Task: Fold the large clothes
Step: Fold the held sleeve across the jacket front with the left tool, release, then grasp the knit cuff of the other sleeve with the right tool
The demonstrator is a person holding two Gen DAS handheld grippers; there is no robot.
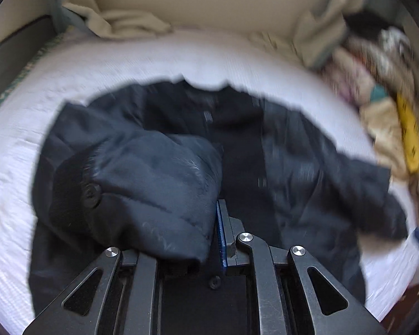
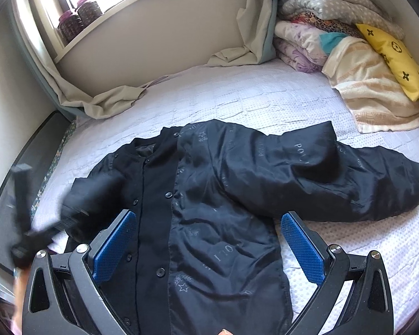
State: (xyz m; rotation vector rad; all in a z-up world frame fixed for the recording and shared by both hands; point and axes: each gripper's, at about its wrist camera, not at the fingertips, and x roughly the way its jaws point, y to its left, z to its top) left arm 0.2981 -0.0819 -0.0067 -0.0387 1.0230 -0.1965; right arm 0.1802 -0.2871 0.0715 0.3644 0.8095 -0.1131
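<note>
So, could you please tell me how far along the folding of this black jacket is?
Done: the jacket lies spread, buttoned front up, on the white bedspread. In hand: the left gripper has its jaws shut on one sleeve, carrying it over the body. Left: the other sleeve lies out sideways, the body is unfolded, and the right gripper hovers open.

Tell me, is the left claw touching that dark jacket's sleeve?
Touching. The left wrist view shows the left claw shut on the jacket sleeve, dark fabric bunched against its blue pad and draped over the fingers.
</note>
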